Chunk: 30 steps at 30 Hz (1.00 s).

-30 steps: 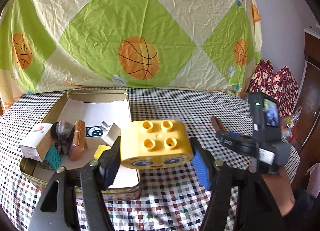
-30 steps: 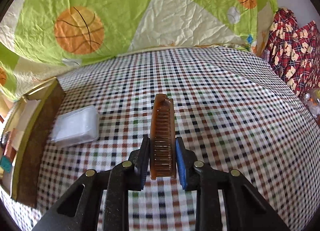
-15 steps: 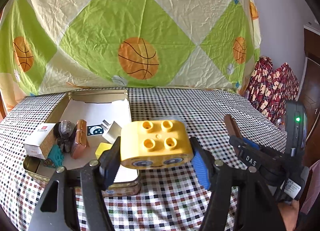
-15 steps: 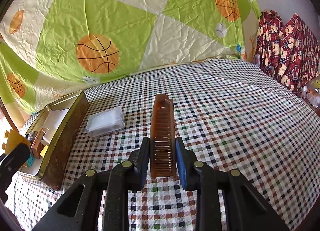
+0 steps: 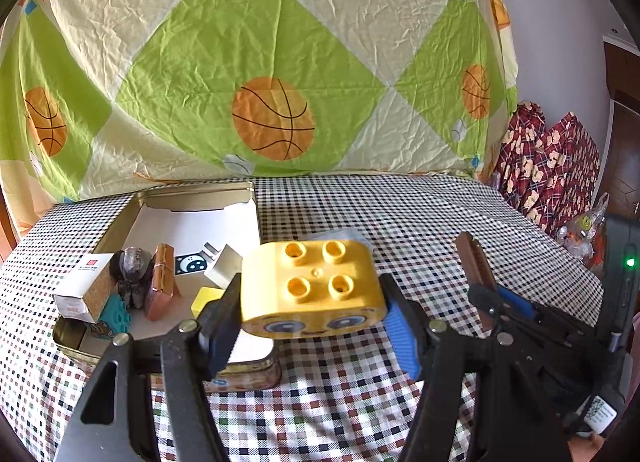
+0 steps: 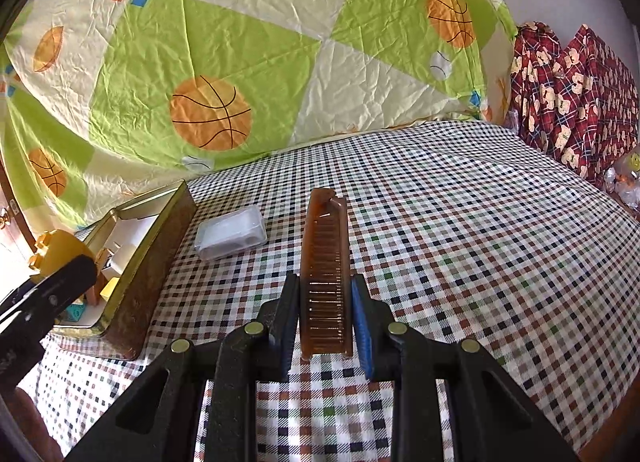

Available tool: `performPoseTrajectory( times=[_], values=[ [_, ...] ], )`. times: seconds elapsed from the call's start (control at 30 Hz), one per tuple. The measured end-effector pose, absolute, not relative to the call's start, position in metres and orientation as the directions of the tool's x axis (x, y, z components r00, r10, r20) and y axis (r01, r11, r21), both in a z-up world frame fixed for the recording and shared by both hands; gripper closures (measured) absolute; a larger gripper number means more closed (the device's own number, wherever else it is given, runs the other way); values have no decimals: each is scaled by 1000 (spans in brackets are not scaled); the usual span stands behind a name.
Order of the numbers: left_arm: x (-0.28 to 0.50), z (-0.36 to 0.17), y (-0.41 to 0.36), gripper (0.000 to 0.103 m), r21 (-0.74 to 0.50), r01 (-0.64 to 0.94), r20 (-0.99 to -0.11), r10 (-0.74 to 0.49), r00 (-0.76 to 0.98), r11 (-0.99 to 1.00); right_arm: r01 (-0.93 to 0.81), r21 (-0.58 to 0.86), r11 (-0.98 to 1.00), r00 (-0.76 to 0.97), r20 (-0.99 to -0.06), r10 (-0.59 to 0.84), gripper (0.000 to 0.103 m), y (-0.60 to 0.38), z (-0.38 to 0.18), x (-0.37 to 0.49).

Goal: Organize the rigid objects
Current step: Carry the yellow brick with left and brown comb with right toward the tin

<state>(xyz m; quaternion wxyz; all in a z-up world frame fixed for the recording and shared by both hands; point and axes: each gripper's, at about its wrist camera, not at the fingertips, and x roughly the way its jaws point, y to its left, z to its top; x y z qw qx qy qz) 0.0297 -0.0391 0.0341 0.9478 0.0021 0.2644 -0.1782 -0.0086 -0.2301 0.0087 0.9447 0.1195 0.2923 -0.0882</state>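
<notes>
Left wrist view: the left gripper [image 5: 312,322] is clamped on a yellow toy brick [image 5: 314,288], its blue pads pressed against the brick's two short ends. The brick shows four round studs on top and a printed cartoon face with blue eyes on the side turned to the camera. It hangs above the near right corner of an open gold tin [image 5: 188,192] that sits toward the left edge of the checked tablecloth [image 5: 400,222]. Inside the tin, crowded at its near left end, lie a white carton [image 5: 82,288] with a small red square logo and a line of print too small to read, a dark rounded object [image 5: 132,270], a copper-coloured case [image 5: 162,280] standing on edge, a teal piece [image 5: 116,318], a small yellow block [image 5: 206,300] and a white card with a dark round emblem [image 5: 192,264]. The tin's far end is bare white lining. At the right, the right gripper [image 5: 492,298] holds a brown comb [image 5: 474,262] pointing away, and a green light [image 5: 631,262] glows on the device behind it.

Right wrist view: the right gripper [image 6: 325,318] is closed narrowly on the brown comb [image 6: 325,254], gripping its near end with the teeth rows facing up; the comb is raised above the middle of the tablecloth [image 6: 460,222]. A clear plastic box [image 6: 231,237] lies on the cloth just right of the tin [image 6: 152,258]. At the left edge the yellow brick [image 6: 60,252] shows in the left gripper, over the tin's near end. No writing is legible here.
</notes>
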Motion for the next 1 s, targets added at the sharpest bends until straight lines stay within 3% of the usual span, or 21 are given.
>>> performPoseTrajectory(
  times=[1.0],
  values=[
    [29, 40, -6, 39, -118, 300, -476, -319, 820, 947, 110, 95, 989, 877, -478, -51, 76, -173, 52, -27]
  ],
)
